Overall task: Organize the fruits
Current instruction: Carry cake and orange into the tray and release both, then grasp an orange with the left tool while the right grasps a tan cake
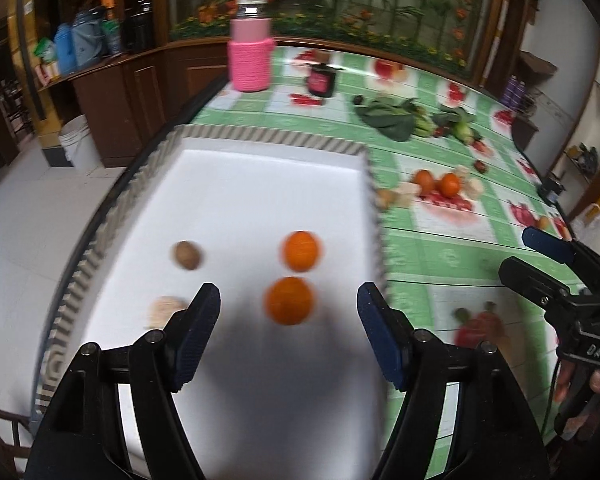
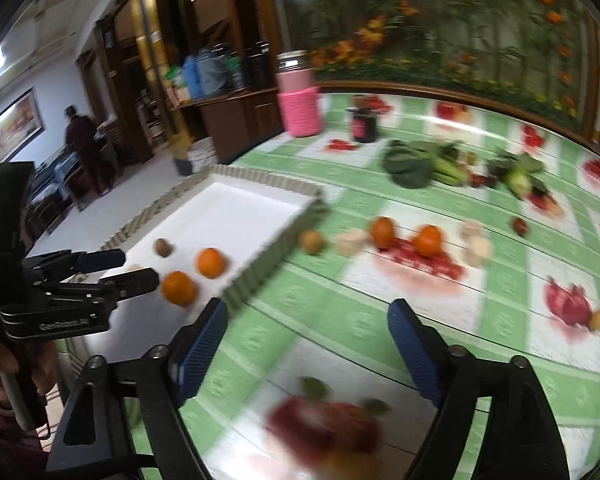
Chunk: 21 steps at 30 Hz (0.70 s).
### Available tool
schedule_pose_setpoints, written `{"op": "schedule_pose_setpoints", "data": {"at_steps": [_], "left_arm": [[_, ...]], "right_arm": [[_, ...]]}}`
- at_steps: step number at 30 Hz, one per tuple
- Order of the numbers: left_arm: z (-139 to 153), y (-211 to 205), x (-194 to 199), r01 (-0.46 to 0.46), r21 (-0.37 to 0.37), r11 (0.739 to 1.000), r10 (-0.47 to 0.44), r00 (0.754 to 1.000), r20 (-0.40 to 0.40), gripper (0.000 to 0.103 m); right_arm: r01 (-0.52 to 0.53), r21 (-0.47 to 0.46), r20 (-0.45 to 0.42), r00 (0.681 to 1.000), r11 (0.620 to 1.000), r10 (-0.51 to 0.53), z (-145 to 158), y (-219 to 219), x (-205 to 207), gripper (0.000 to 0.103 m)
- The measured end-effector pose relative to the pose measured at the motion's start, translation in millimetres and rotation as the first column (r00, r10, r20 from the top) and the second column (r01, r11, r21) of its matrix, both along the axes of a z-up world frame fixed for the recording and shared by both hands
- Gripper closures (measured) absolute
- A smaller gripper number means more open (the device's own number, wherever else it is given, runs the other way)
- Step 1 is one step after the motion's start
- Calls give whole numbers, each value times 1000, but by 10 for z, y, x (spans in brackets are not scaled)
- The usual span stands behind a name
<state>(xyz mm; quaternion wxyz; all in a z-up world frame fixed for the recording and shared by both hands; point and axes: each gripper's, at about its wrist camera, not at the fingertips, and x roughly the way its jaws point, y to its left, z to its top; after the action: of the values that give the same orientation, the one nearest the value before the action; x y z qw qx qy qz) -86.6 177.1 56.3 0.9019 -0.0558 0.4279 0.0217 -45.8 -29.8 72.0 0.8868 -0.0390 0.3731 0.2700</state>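
On the left side of the table sits the white tray [image 1: 260, 184] with a ridged rim, and four pieces already lie in it: a pale lump [image 1: 165, 309] at the near left, partly behind a finger of the left gripper [image 1: 288, 320]; a brown kiwi-like fruit [image 1: 187, 255] beyond it; then two oranges, the near orange [image 1: 289, 301] and the far orange [image 1: 302, 251], close together but apart. Left gripper hangs above the near end of the tray, tongs apart, nothing between the pads. Moving right, past the tray rim, loose fruit lies on the green checked tablecloth [image 2: 500, 320]: a brownish round fruit [image 2: 311, 241] just beside the tray corner, a pale chunk [image 2: 352, 242], two more oranges [image 2: 382, 233] [image 2: 428, 241] and further pale pieces [image 2: 478, 246]. Leafy greens [image 2: 410, 166] lie farther back. Right gripper [image 2: 306, 344] hangs over bare cloth nearer the camera than this row, tongs wide apart and empty. Judgement: oranges are light, firm, round and apt to roll; take each across its widest part, pads level, moderate squeeze. Kiwi-type fruit softer, bruises easily; lighter squeeze. Pale chunks blurred; identity and stiffness cannot be told. Much fruit remains off the tray.
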Motion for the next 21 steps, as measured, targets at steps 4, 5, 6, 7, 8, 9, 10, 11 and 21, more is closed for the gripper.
{"op": "schedule_pose_setpoints", "data": {"at_steps": [4,5,6,7,8,9,10,11,21], "left_arm": [[26,-290,87,61,-16,998,-61,998,-13,32],[33,-359,107,78,-21,997,-78,997,-18,32],[39,-427,127,91,-24,996,-92,996,-21,32],[47,-504,151,106,-23,994,-107,994,-22,33],[55,-572,175,118,-20,993,-119,993,-22,33],[57,-620,194,126,-18,992,-126,992,-24,33],[59,-688,234,136,-18,991,-137,990,-30,33],[71,-754,271,150,-20,989,-150,988,-34,33],[165,-1337,811,352,39,935,-352,936,-17,33]], "right_arm": [[100,43,-78,992,994,-96,-72,-455,110,16],[120,44,-80,990,992,-116,-84,-541,119,16],[138,40,-77,988,990,-134,-93,-621,126,15],[157,32,-71,985,987,-154,-101,-703,132,15],[171,28,-68,983,985,-169,-107,-772,136,15],[182,24,-65,982,983,-180,-115,-834,143,15],[195,16,-62,979,981,-193,-122,-913,156,15],[202,10,-59,978,979,-202,-128,-964,156,15],[279,-30,-63,958,960,-281,-164,-1505,277,15]]}}
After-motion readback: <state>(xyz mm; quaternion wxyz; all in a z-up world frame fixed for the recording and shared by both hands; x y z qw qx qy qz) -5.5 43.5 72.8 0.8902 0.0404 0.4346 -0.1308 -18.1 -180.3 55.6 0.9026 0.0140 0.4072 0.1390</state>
